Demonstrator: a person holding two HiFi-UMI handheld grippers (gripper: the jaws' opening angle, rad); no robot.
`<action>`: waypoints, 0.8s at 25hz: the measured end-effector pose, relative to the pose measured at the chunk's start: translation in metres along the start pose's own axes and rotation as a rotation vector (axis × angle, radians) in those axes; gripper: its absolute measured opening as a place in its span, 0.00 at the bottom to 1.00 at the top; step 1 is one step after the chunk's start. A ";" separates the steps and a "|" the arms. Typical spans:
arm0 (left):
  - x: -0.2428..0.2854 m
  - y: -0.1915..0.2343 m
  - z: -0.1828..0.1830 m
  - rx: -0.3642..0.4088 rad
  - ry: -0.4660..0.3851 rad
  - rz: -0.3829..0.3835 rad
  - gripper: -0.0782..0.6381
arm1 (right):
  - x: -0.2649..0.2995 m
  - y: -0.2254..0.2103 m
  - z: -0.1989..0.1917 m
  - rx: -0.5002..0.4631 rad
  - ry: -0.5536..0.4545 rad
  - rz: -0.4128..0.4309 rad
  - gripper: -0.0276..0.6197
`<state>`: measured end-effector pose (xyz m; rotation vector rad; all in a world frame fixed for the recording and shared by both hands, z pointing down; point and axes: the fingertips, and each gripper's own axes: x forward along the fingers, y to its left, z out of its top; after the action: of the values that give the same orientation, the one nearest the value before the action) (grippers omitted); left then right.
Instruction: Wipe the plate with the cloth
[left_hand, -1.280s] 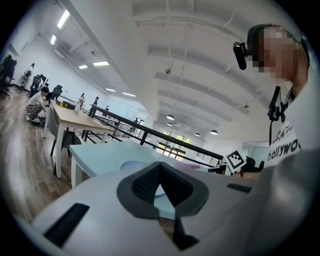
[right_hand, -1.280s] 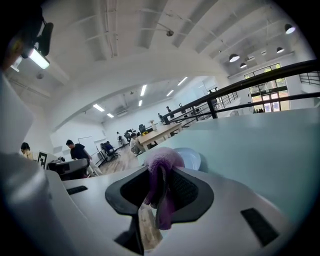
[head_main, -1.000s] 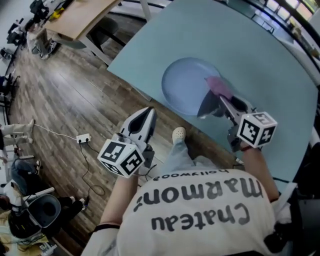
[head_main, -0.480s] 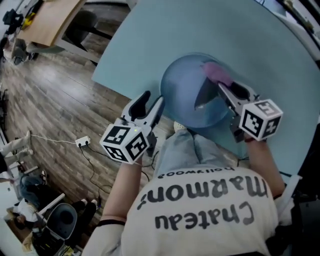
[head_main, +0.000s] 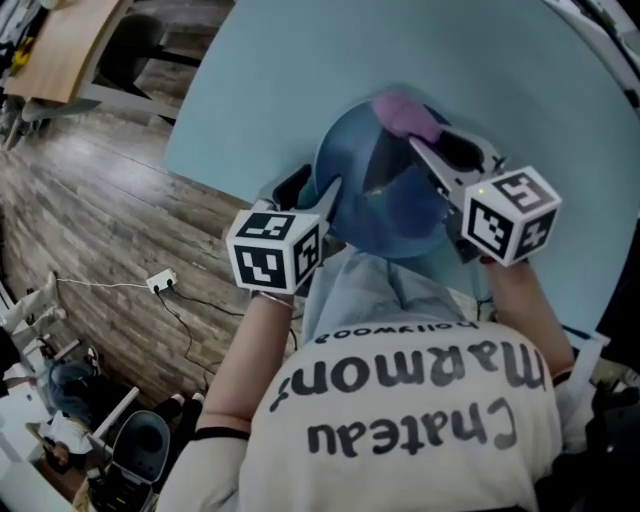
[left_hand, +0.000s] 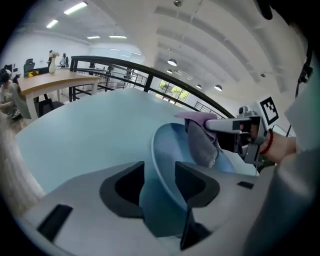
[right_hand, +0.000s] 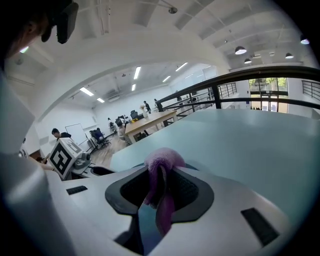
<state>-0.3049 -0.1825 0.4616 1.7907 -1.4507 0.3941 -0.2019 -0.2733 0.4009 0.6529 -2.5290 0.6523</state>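
The blue plate (head_main: 385, 195) is tipped up at the table's near edge, over the person's lap. My right gripper (head_main: 425, 140) is shut on the pink cloth (head_main: 403, 113), which is folded over the plate's far rim. In the right gripper view, the cloth (right_hand: 162, 165) hangs between the jaws, with a strip of the plate (right_hand: 147, 225) below it. My left gripper (head_main: 312, 190) has just been opening. It stands open with the plate's left rim (left_hand: 170, 150) between its jaws, and the pads do not press on it. The cloth (left_hand: 200, 145) drapes inside the plate.
The pale blue-green table (head_main: 300, 80) runs away behind the plate. To its left, past its edge, lies the wooden floor (head_main: 90, 200) with a cable and socket strip (head_main: 160, 283). A wooden table (left_hand: 55, 82) and railing stand further off.
My left gripper has come from over the floor up to the plate's left rim, and its jaws have opened. The plate, held with the cloth, has tipped up and come towards the table's near edge.
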 end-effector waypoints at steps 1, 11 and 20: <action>0.001 0.002 -0.001 -0.004 0.008 0.004 0.34 | 0.003 0.004 0.000 0.003 0.002 0.006 0.24; 0.004 0.007 -0.006 -0.060 -0.003 0.017 0.19 | 0.023 0.041 -0.018 -0.060 0.033 0.048 0.24; -0.025 -0.005 0.029 0.009 -0.158 0.103 0.13 | 0.016 0.067 -0.018 -0.055 0.009 0.121 0.24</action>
<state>-0.3145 -0.1863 0.4247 1.7925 -1.6587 0.3175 -0.2455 -0.2173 0.4017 0.4802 -2.5836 0.6232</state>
